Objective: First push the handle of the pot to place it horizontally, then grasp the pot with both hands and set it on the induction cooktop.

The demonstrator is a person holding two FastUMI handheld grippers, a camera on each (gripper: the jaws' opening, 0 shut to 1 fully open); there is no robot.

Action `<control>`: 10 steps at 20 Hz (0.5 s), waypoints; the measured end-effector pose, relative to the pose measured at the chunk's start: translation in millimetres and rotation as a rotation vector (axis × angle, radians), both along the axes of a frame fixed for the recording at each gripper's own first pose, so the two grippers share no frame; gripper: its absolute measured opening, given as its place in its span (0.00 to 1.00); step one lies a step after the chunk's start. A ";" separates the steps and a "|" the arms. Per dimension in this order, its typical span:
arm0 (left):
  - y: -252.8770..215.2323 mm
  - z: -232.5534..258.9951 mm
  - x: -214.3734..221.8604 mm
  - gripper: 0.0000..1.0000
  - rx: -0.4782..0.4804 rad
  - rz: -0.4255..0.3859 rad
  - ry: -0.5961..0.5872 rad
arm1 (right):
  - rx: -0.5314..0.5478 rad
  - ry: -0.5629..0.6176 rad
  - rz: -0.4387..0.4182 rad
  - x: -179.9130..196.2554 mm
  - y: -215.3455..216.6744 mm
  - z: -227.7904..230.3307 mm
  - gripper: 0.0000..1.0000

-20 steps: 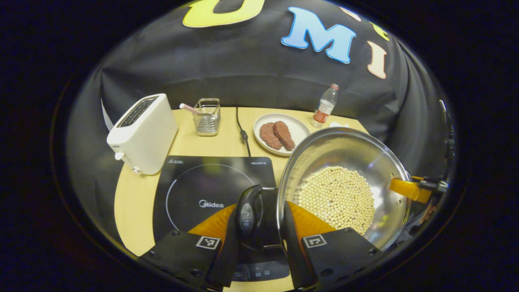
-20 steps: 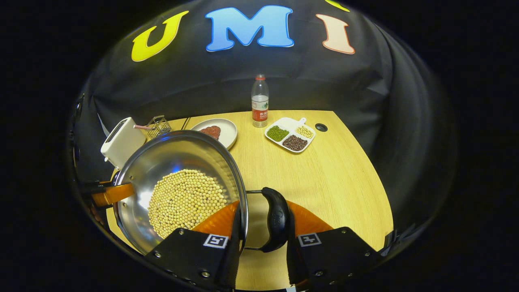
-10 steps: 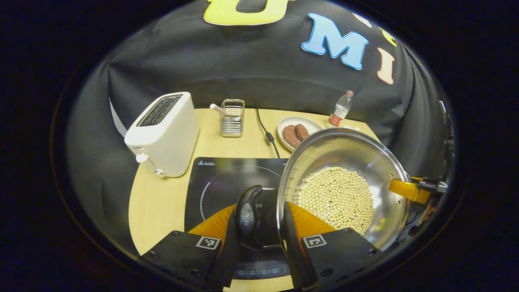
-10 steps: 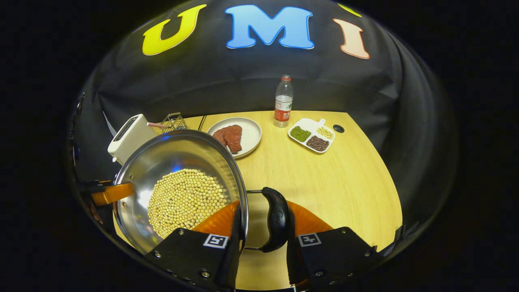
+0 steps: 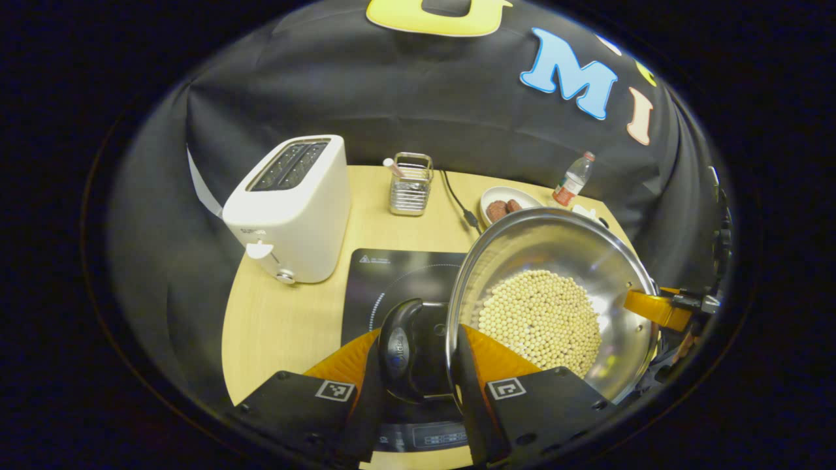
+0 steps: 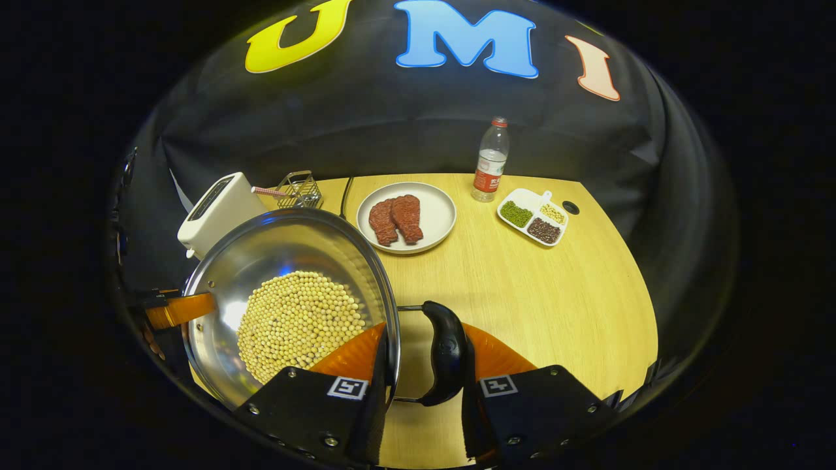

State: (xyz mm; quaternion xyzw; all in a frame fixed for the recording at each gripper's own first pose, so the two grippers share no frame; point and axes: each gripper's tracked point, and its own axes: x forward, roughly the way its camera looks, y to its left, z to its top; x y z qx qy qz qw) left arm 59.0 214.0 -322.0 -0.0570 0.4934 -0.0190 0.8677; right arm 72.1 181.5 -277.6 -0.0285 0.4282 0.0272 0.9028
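Gripping the steel pot by its two black side handles, the left gripper and right gripper each have their jaws nearly together, one finger inside the rim and one outside the handle. In the left gripper view the left handle sits between the fingers; in the right gripper view the right handle does the same. The pot, holding a bed of pale beans, is carried above the near right part of the black induction cooktop, overlapping its marked ring; contact with the glass cannot be told. One white toaster stands just left of the cooktop, near the surface edge. One wire holder, one plate with two pieces of meat, one bottle and one three-part dish stand along the back. Bare wood lies open right of the pot.
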 end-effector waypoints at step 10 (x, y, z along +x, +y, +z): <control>53.5 -10.2 5.6 0.56 0.011 0.014 0.015 | 0.023 0.037 0.009 8.7 48.0 -18.2 0.48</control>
